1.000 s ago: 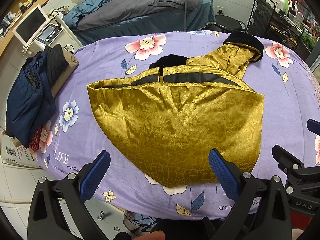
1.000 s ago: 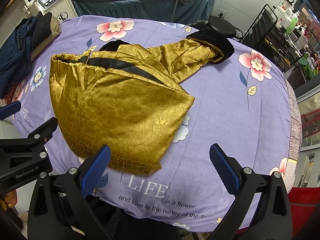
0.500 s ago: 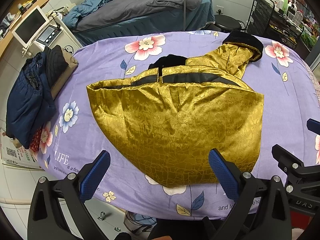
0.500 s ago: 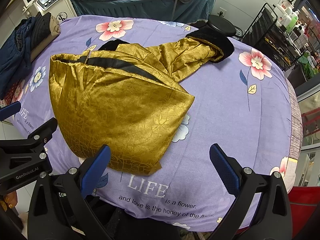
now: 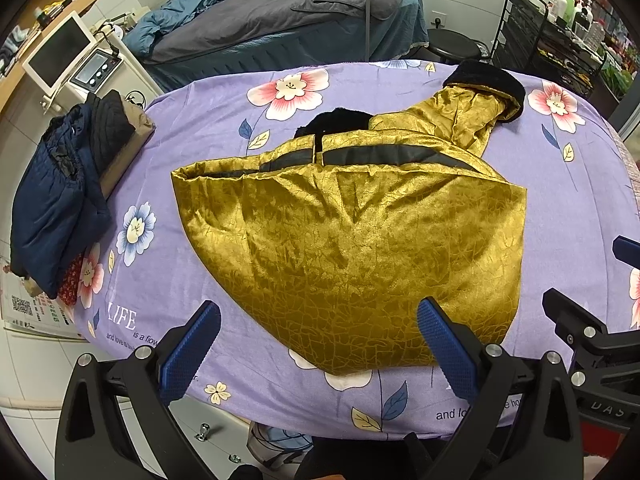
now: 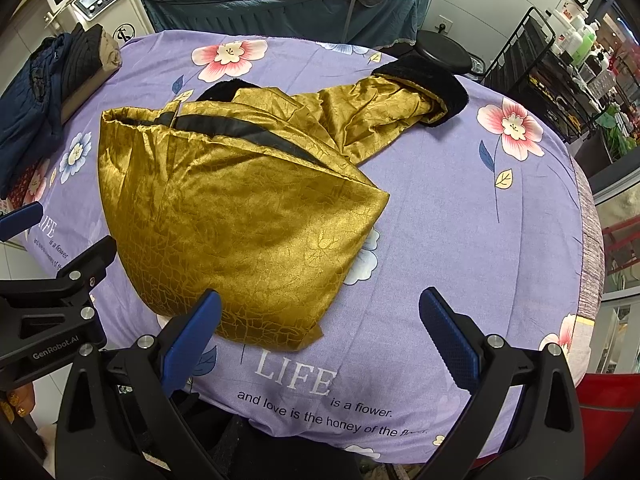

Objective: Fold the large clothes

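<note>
Partly folded, a gold jacket (image 5: pixel 352 248) lies on the purple floral sheet (image 5: pixel 208 120) while both grippers hover at its near edge with jaws spread wide and holding nothing.

Its body is doubled over into a broad wedge with a black band across the fold line, and one sleeve stretches to the far right, ending in a black fur cuff (image 5: pixel 490 84); a black fur collar (image 5: pixel 334 122) peeks out behind the fold. The left gripper (image 5: pixel 316 344) hangs above the jacket's near hem, its right blue pad over the fabric. The right gripper (image 6: pixel 320 336) sits over the jacket's near right corner, beside the printed word "LIFE" on the sheet. At the far left of the surface rests a dark blue padded garment (image 5: pixel 52 208), well apart from the jacket.
</note>
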{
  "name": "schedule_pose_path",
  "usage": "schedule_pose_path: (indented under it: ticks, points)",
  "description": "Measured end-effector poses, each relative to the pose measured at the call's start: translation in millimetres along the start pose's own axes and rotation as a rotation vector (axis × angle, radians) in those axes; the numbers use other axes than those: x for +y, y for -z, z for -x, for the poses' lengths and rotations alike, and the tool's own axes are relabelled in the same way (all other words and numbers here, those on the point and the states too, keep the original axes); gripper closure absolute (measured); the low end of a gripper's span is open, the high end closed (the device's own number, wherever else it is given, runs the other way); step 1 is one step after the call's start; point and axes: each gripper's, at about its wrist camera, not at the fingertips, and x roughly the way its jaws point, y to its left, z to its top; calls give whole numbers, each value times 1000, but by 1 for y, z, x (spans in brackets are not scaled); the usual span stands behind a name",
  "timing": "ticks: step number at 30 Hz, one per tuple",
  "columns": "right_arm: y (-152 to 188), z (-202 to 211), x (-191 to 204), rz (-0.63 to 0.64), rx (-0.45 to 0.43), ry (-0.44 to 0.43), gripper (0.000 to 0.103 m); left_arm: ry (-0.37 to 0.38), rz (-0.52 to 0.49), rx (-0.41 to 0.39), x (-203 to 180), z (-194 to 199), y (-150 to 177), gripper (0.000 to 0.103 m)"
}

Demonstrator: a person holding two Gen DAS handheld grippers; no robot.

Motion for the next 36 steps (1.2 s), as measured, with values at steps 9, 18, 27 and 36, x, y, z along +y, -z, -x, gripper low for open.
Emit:
schedule_pose_path:
  ticks: [9,18,27,36]
  points:
    - [0,1,0,-1,-2,3,6,1,-1,0,-1,0,0,6]
    - [1,4,-2,-4,-9,6,6,4,1,1,-1,0,1,6]
    - [1,4,-1,-1,-5,8,6,31,2,11,1,0,1,6]
    - [1,0,-1,-3,10,5,6,49,-11,24,-3,-4,1,6]
